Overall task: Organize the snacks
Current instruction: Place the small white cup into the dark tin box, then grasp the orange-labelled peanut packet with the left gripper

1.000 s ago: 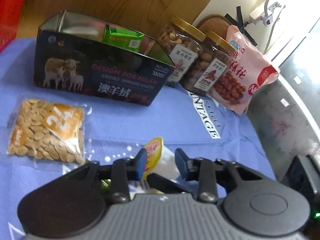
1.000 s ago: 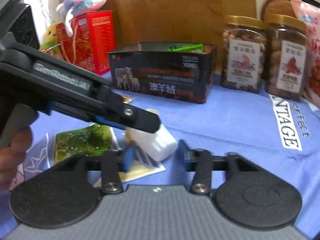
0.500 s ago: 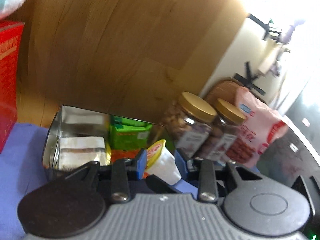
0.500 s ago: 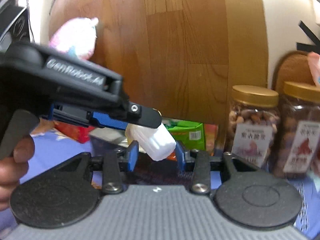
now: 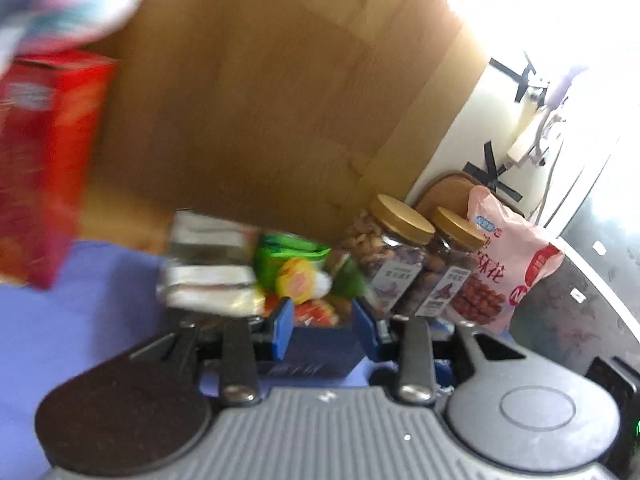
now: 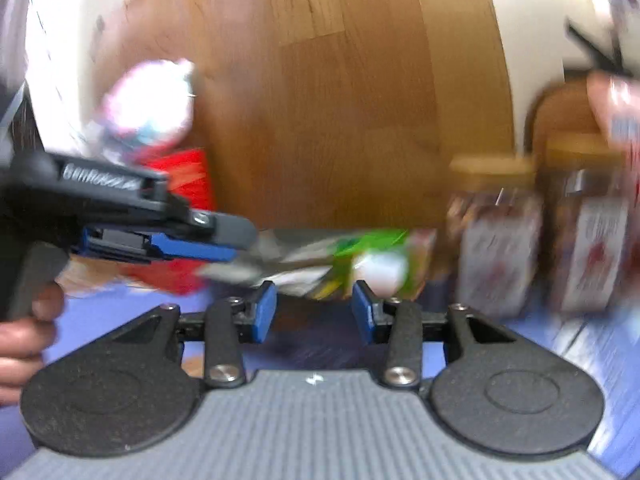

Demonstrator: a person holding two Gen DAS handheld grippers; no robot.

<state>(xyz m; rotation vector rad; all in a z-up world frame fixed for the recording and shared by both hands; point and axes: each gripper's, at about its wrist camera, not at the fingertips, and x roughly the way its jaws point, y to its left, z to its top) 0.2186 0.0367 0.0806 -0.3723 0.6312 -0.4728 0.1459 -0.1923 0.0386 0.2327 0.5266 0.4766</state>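
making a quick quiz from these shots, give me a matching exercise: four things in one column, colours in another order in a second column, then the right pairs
Things:
1. tall box
2. jar lids
3. snack bag beside the jars
4. gripper pads

Colours:
A. blue
B. pink
C. red
D. gold

Pairs: 1-C, 2-D, 3-B, 4-A

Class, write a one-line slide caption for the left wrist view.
Left claw opening above the snack box, a yellow-lidded jelly cup just beyond it, nut jars alongside.
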